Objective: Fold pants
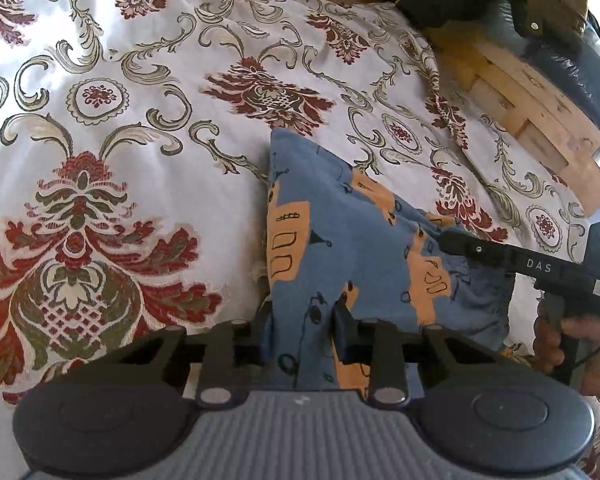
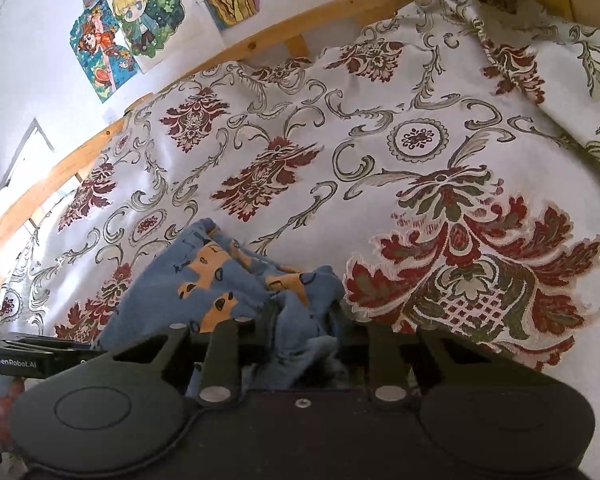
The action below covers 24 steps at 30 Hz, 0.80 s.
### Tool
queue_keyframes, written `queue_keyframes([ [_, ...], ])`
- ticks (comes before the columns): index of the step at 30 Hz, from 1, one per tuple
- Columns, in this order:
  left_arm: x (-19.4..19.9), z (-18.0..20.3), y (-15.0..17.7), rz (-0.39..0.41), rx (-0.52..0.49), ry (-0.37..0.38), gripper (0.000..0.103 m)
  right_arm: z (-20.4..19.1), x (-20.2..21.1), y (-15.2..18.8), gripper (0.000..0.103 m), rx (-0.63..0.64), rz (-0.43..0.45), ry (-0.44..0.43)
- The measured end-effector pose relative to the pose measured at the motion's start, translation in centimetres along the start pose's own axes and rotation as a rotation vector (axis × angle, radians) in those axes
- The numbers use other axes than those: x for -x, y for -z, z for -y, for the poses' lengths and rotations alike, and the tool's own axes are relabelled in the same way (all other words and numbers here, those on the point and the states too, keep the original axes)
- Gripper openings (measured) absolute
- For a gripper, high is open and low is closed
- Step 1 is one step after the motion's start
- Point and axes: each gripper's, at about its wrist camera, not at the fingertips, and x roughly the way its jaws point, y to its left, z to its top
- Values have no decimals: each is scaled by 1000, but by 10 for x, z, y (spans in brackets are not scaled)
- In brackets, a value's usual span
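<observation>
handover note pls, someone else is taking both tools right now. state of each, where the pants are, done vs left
Left tool: shut on the pants, blue fabric pinched between its fingers.
Right tool: also shut on the pants, on a bunched, wrinkled part.
Pants: blue with orange print, held at two points over the floral bedspread, part of them draping onto it. The right tool shows at the right of the left wrist view, gripping the fabric.
Done: both grips taken. No neat fold visible yet.
Left: spread flat, fold, release. Keep both shut until the fabric is laid down.
</observation>
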Motion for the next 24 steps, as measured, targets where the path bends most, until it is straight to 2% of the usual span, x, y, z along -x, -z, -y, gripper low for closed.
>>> queue_keyframes([
  [24,0,-2,0,-1,11,4,29,-7,4,0,25,18,25,31],
])
